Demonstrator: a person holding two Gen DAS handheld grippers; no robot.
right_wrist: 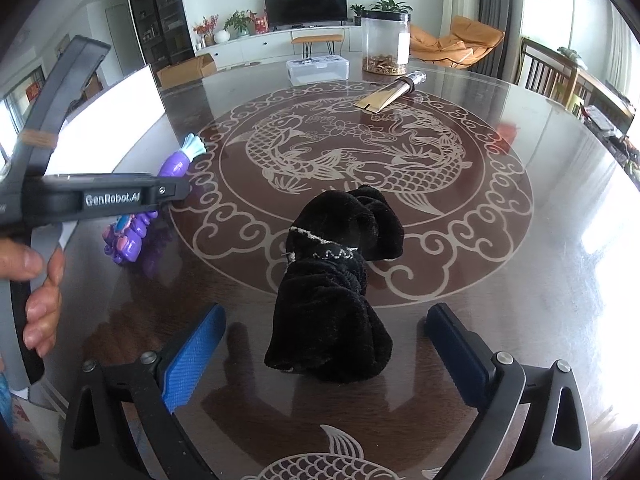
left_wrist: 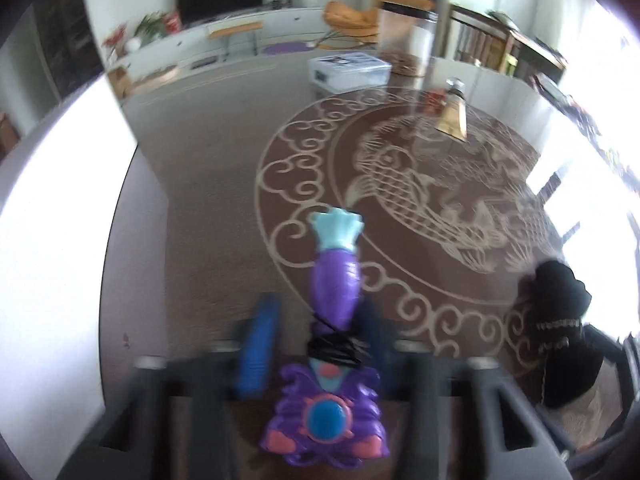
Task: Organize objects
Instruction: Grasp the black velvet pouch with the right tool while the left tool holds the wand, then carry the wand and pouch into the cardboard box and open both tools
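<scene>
A purple toy (left_wrist: 334,320) with a light blue tip lies lengthwise between the blue pads of my left gripper (left_wrist: 316,328), which is closed on it low over the round table. The toy also shows in the right wrist view (right_wrist: 176,164), partly hidden behind the left gripper's body. A black velvet cloth item (right_wrist: 340,280) with a white stitched band lies on the table in front of my right gripper (right_wrist: 328,336), whose jaws stand wide open on either side of its near end. The cloth also shows at the right edge of the left wrist view (left_wrist: 560,320).
The dark table (right_wrist: 560,240) has a carved fish pattern under glass. At its far side stand a clear plastic box (right_wrist: 318,70), a tall clear canister (right_wrist: 385,42) and a gold comb-like piece (right_wrist: 390,94). A white board (right_wrist: 116,120) lies at the left edge.
</scene>
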